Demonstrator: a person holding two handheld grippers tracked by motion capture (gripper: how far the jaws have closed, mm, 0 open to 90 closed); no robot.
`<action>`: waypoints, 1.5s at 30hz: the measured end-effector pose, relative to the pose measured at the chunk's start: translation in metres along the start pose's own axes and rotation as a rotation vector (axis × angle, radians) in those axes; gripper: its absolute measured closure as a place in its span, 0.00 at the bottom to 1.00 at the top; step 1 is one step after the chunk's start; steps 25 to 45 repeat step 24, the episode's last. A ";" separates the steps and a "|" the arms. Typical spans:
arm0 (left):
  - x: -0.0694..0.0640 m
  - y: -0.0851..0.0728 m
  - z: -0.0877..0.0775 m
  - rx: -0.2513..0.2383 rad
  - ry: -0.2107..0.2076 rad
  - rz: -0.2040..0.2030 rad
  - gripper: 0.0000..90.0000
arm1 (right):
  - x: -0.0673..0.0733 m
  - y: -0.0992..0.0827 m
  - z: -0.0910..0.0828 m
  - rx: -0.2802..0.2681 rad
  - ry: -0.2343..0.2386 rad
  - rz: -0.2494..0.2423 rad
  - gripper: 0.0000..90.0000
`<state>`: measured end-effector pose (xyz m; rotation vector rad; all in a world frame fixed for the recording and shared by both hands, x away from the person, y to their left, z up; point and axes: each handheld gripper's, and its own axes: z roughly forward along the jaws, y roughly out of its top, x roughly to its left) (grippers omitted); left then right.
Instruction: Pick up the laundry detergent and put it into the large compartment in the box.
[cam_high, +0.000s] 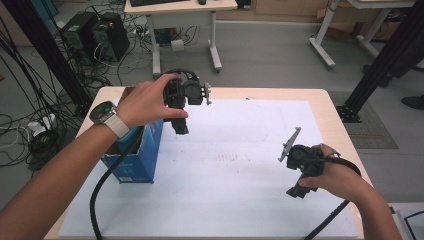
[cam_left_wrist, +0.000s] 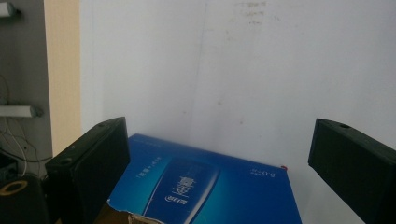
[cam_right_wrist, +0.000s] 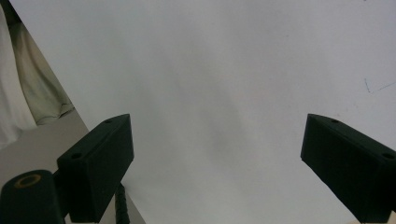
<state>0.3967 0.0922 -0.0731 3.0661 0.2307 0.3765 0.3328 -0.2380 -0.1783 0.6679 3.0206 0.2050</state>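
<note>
The left gripper (cam_left_wrist: 219, 172) has its fingers (cam_left_wrist: 91, 172) spread wide with nothing between them, and it hangs just above the blue box (cam_left_wrist: 205, 186), whose printed side lies in the gap as seen in the left gripper view. In the high view the left gripper (cam_high: 181, 125) points down at the box's right upper edge, held by the left hand (cam_high: 147, 102), which wears a watch (cam_high: 104, 113) on a pale strap. The right gripper (cam_right_wrist: 217, 163) also has its fingers (cam_right_wrist: 100, 163) spread apart and empty, over bare white sheet. In the high view the right gripper (cam_high: 299, 187) sits low near the desk's right side, in the right hand (cam_high: 332, 180), well apart from the box.

The blue box (cam_high: 137, 155) stands on the left part of the desk (cam_high: 280, 94), at the left edge of the white sheet (cam_high: 235, 190). It is open at the top, with a torn brown cardboard rim, and its side bears a lighter blue panel with white lettering. The left hand and forearm cover part of its opening. A black cable (cam_high: 102, 192) trails from the left gripper past the box's front. Beyond the desk stand another table (cam_high: 180, 10) and computer towers (cam_high: 95, 32) among loose wires on the floor.
</note>
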 end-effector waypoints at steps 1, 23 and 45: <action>0.001 0.001 -0.001 0.007 -0.005 0.001 0.06 | 0.000 0.000 0.000 -0.001 0.000 0.000 0.10; -0.001 -0.003 -0.001 -0.010 -0.002 -0.011 0.06 | 0.003 0.000 -0.002 -0.002 -0.006 -0.004 0.10; -0.001 -0.003 -0.001 -0.011 -0.001 -0.010 0.06 | 0.003 -0.001 -0.002 -0.003 -0.006 -0.006 0.10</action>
